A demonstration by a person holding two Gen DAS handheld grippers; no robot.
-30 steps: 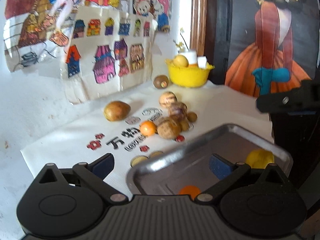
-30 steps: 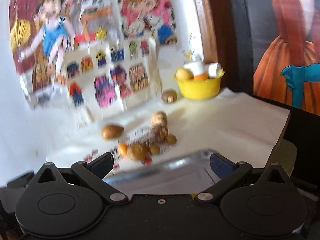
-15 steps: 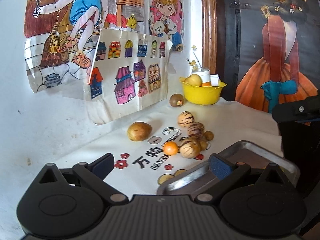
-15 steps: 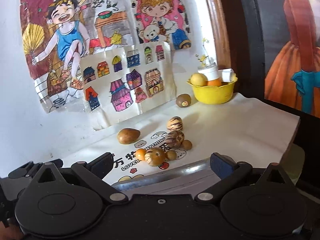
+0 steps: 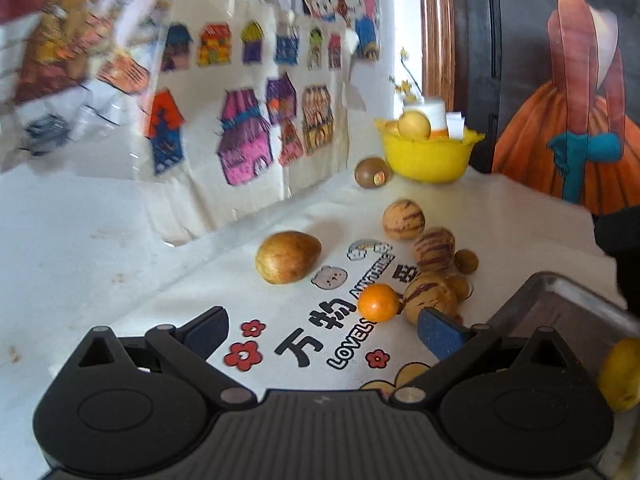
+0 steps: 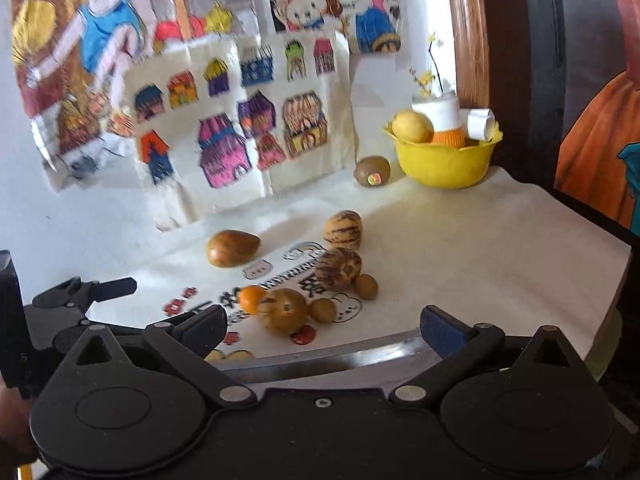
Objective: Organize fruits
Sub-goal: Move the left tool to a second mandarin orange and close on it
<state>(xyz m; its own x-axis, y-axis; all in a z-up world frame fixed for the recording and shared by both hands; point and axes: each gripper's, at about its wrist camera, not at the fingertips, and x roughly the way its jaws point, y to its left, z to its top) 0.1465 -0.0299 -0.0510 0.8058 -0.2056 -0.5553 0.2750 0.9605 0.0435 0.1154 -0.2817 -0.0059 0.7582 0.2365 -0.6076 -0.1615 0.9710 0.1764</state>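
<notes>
On the white printed cloth (image 5: pixel 500 216) lie a small orange (image 5: pixel 378 302), a brown oval fruit (image 5: pixel 288 257), three striped melons (image 5: pixel 403 219) and a few small brown fruits (image 5: pixel 466 261). My left gripper (image 5: pixel 324 334) hovers open and empty just in front of the orange. A metal tray (image 5: pixel 560 280) to its right holds a yellow fruit (image 5: pixel 622 374). My right gripper (image 6: pixel 324 328) is open and empty above the tray's far rim (image 6: pixel 360 360), facing the same orange (image 6: pixel 251 298) and striped melons (image 6: pixel 339 268).
A yellow bowl (image 6: pixel 444 160) with a yellow fruit and a white bottle stands at the back right, a kiwi (image 6: pixel 372 171) beside it. Paper drawings (image 6: pixel 240 140) cover the wall behind. The cloth's right edge (image 6: pixel 592 240) drops off the table.
My left gripper has moved left off the tray and closer to the fruit cluster. The right gripper's view has drawn nearer to the fruits. Both stay open.
</notes>
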